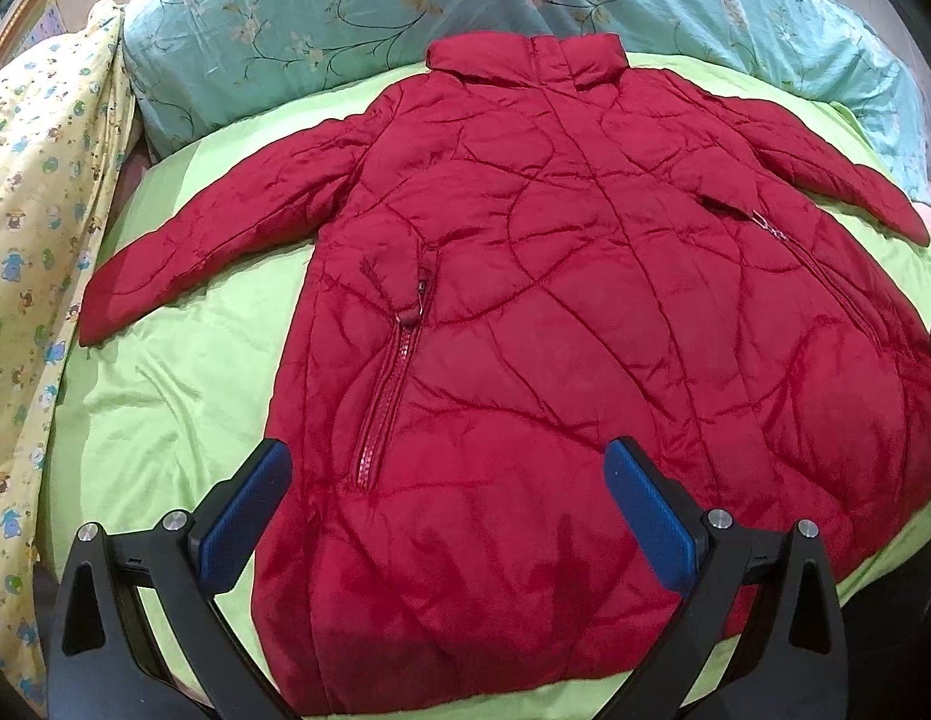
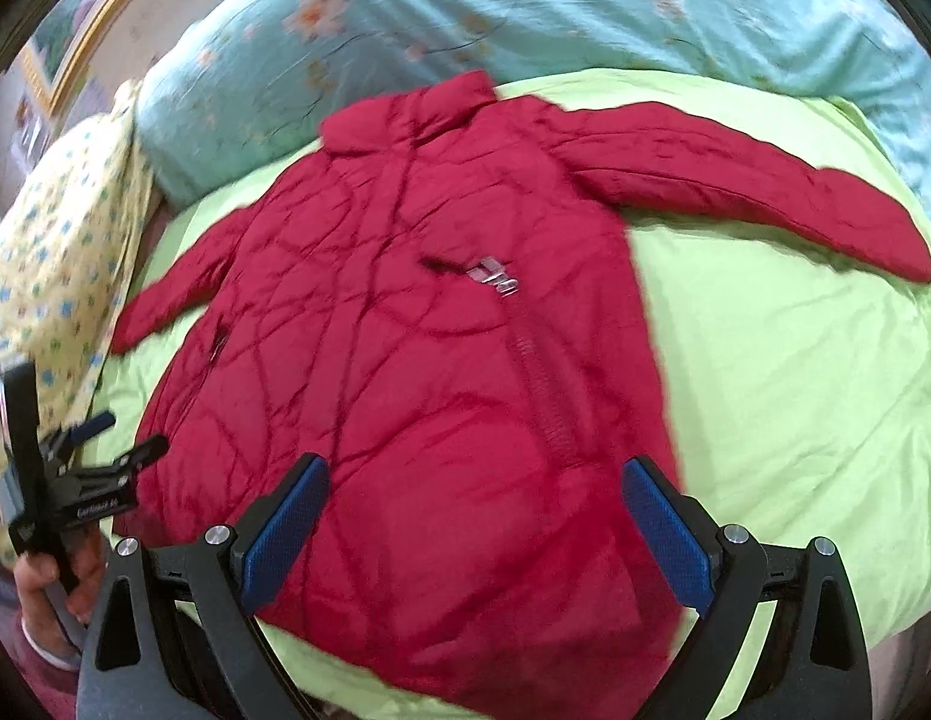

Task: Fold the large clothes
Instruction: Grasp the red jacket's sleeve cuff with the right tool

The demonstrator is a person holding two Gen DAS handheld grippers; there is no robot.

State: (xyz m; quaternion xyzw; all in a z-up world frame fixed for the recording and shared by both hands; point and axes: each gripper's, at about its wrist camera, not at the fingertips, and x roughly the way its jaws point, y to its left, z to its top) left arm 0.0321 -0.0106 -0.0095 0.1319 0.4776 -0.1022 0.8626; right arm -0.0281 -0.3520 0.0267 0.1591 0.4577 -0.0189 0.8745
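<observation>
Under my claws spreads a green sheet (image 1: 183, 384), wrinkled in places. Behind it I see a teal floral pillow (image 1: 321, 18), and to my left a yellow printed quilt (image 1: 39, 180) with a gilt picture frame (image 1: 21, 6) above.

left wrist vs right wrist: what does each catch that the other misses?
Only the left wrist view: both pocket zippers sharp, the nearer one running down toward the hem.

Only the right wrist view: the left tongs seen from outside, open, with the hand gripping their handle; the image is motion-blurred.

Both: red quilted coat spread flat, sleeves out, on the green sheet, teal floral pillow behind, right tongs open over the hem.
</observation>
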